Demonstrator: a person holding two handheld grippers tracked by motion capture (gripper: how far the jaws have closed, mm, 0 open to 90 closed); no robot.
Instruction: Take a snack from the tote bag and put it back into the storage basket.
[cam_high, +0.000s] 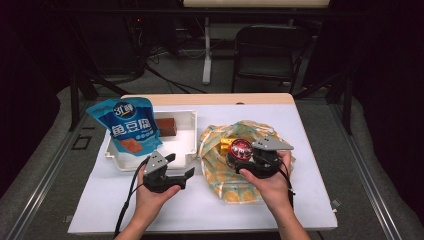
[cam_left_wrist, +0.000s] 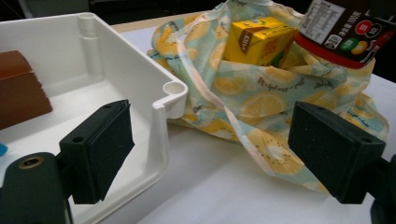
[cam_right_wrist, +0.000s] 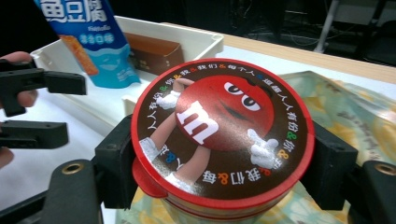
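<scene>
A round red and brown M&M's tub (cam_right_wrist: 219, 116) sits between the pads of my right gripper (cam_right_wrist: 222, 163), which is shut on its sides. In the high view this tub (cam_high: 241, 149) hangs just over the lemon-print cloth bag (cam_high: 230, 182), beside a yellow drink carton (cam_high: 224, 145) lying in the bag. My left gripper (cam_high: 182, 165) stands open at the front right corner of the white tray (cam_high: 195, 130), holding nothing. Its own view has one jaw over the tray wall (cam_left_wrist: 159, 135) and the other over the bag (cam_left_wrist: 261, 98).
The tray holds a blue snack pouch (cam_high: 129, 125) leaning upright and a brown box (cam_high: 167, 126). The white tabletop has free room in front of both hands. A dark folding chair (cam_high: 270, 50) stands beyond the table's far edge.
</scene>
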